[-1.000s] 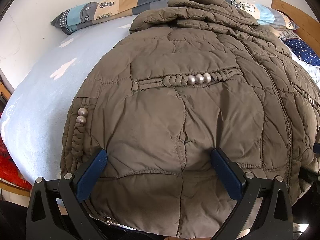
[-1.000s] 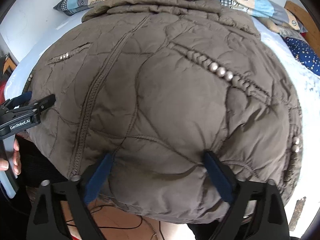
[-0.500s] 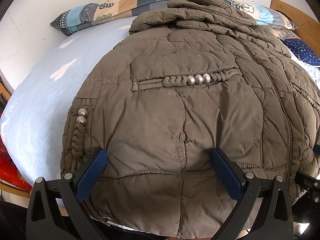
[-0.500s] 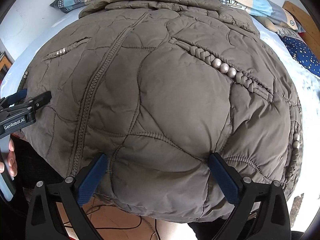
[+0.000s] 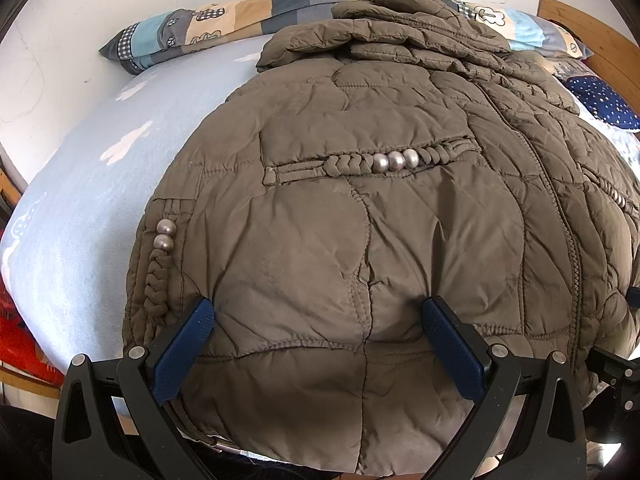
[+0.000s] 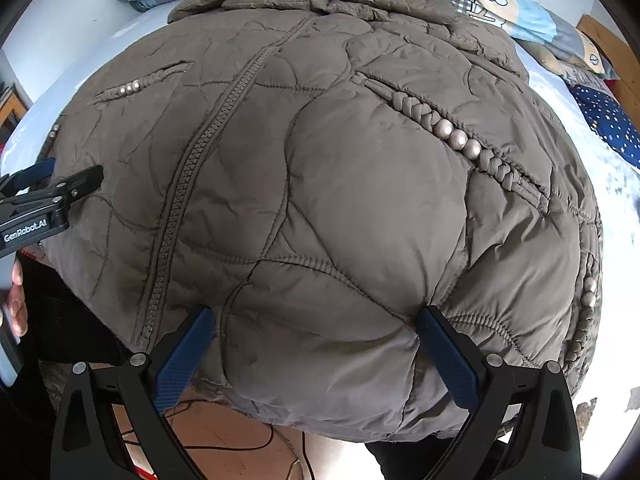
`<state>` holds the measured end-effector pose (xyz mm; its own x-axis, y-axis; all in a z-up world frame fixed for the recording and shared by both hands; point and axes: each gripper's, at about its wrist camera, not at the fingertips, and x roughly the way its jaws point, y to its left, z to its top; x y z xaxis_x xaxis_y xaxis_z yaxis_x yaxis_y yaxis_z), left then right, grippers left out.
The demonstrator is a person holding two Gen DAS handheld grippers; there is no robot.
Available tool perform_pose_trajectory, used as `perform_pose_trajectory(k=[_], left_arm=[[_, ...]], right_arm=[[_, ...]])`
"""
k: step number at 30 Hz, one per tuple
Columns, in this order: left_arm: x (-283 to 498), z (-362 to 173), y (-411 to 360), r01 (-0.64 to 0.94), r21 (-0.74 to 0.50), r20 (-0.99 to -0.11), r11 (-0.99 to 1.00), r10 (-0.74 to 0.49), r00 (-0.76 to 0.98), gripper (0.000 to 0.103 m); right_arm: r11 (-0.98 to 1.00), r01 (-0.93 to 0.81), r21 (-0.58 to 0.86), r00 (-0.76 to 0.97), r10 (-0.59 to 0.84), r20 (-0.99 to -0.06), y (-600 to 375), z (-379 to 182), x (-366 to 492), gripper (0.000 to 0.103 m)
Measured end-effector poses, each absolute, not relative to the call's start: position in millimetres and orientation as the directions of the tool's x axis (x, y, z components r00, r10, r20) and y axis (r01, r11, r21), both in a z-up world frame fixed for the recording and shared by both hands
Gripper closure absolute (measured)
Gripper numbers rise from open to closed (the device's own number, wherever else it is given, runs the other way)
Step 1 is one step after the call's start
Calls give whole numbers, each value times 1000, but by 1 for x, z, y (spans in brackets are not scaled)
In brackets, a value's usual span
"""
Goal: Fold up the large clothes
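Jacket (image 5: 360,240) flat on bed (image 5: 80,200)

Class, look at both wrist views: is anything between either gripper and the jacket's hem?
Nothing visible. The left gripper and right gripper are both open, with their fingers already straddling the jacket at its near hem, so no object separates them from the fabric.

Both the left gripper (image 5: 318,320) and right gripper (image 6: 316,328) hold their fingers spread wide apart.
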<state>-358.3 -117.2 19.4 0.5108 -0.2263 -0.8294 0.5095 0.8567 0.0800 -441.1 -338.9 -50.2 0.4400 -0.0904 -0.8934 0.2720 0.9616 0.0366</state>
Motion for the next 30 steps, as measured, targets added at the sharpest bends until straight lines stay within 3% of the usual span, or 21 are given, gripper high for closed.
perform_pose_trajectory(k=[5, 9, 12, 15, 17, 19, 22, 27, 28, 29, 30], left_arm=[[-348, 45, -109, 515, 25, -832, 857, -268, 486, 0], [-320, 80, -71, 478, -98, -825, 873, -340, 452, 0], [-291, 89, -33, 417, -156, -854, 895, -335, 399, 0], [-273, 83, 0, 363, -220, -876, 905, -347, 334, 8], [-268, 67, 15, 331, -263, -890, 906, -360, 278, 18], [-267, 47, 23, 286, -338, -896, 897, -400, 195, 41], [-269, 36, 19, 286, -398, -883, 872, -449, 141, 43], [-276, 15, -9, 333, -394, -896, 857, -439, 69, 43], [-279, 13, -15, 352, -366, -906, 862, -416, 76, 43], [-284, 13, -20, 370, -350, -910, 861, -405, 82, 43], [-287, 15, -23, 380, -346, -910, 858, -406, 86, 43]], right_arm=[[925, 267, 269, 614, 52, -788, -368, -6, -470, 11], [854, 343, 392, 694, 51, -718, -418, 14, -508, 18], [774, 471, 423, 671, -3, -742, -461, 7, -537, 18], [682, 589, 435, 630, -50, -775, -491, -13, -562, 18], [590, 633, 501, 625, -7, -780, -511, -32, -574, 18], [516, 650, 558, 630, 44, -775, -521, -49, -580, 18], [473, 647, 599, 644, 82, -760, -522, -54, -579, 18], [472, 637, 610, 620, 158, -769, -516, -69, -561, 18], [476, 634, 609, 613, 170, -771, -515, -71, -559, 21], [488, 622, 613, 612, 186, -769, -510, -71, -555, 35], [506, 611, 609, 613, 186, -768, -504, -68, -552, 42]])
